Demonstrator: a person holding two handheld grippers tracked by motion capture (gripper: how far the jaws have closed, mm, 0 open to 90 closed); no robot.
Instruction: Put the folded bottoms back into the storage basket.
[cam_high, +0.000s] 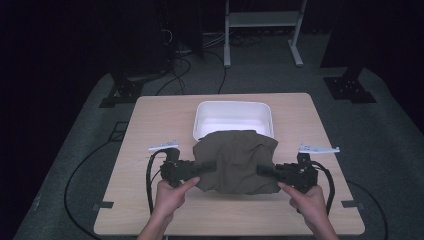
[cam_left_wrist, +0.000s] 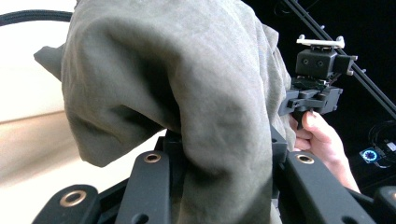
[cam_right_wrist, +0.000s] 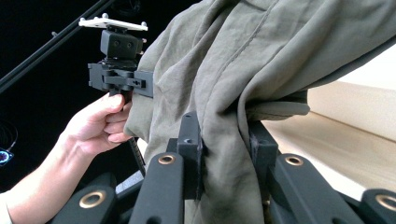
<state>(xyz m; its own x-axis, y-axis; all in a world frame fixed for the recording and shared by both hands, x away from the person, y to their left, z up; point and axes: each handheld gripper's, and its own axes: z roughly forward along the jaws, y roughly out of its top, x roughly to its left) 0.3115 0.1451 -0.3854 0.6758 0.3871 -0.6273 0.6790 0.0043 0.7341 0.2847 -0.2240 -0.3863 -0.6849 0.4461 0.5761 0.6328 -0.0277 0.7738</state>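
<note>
We hold an olive-green cloth (cam_high: 236, 161) between two handheld grippers, just above a wooden table (cam_high: 150, 120). The left gripper (cam_high: 210, 167) pinches its edge at nine o'clock and the right gripper (cam_high: 261, 170) pinches it at three o'clock — both sets of jaws clamped on bunched fabric. A white bin (cam_high: 233, 113) sits at twelve o'clock, its near rim overlapped by the cloth. We judge this the lift-and-carry step; next, both hands should travel together toward the bin without loosening either pinch.

Olive cloth (cam_high: 236, 161) (white bin (cam_high: 233, 115))
</note>
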